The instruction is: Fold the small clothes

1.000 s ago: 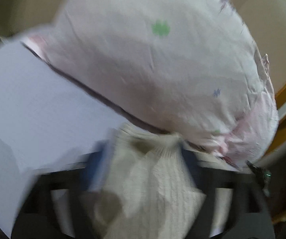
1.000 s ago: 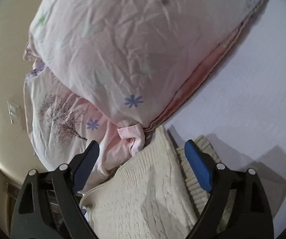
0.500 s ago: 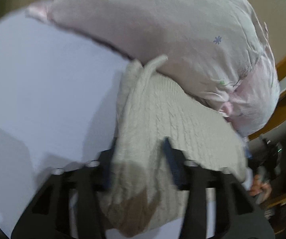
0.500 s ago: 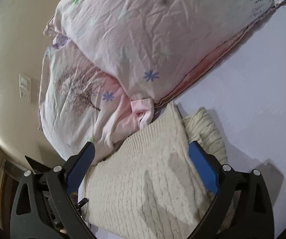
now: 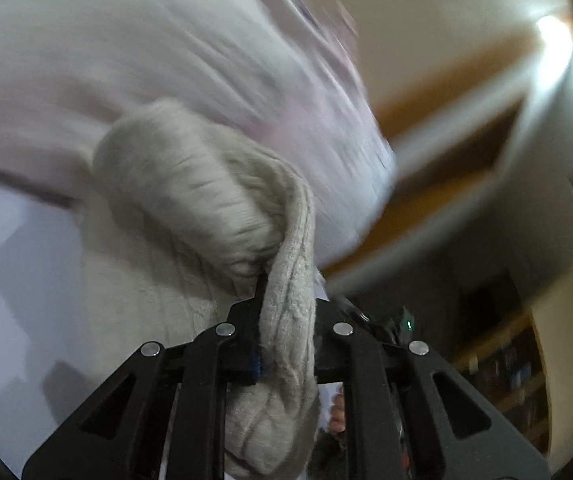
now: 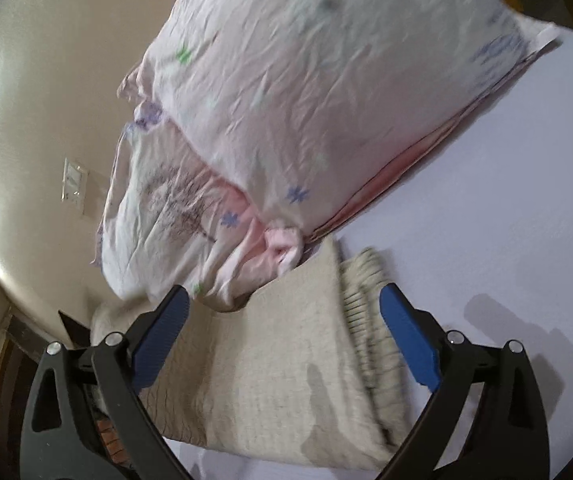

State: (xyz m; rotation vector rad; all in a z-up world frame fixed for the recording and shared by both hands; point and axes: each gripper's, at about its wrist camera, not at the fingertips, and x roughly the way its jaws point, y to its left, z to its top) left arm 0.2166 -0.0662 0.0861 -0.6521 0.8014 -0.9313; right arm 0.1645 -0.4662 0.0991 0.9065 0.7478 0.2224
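Note:
A cream cable-knit sweater [image 6: 286, 360] lies on the pale lavender bed sheet [image 6: 506, 200], against the pillows. My left gripper [image 5: 282, 312] is shut on an edge of the sweater [image 5: 206, 208] and lifts it, so the knit drapes over the jaws and hides the fingertips. That view is motion-blurred. My right gripper [image 6: 282, 328] is open and empty; its blue-padded fingers [image 6: 406, 340] straddle the flat part of the sweater from above without touching it.
A pink flowered pillow [image 6: 326, 80] lies on a second pillow with a tree print [image 6: 174, 208], just beyond the sweater. A beige wall with a light switch [image 6: 74, 184] is behind them. A wooden door frame [image 5: 446, 152] and shelves [image 5: 518, 380] show at right.
My left gripper has closed on the sweater's edge and raised it, swinging to the right. My right gripper has drawn back a little and stayed open.

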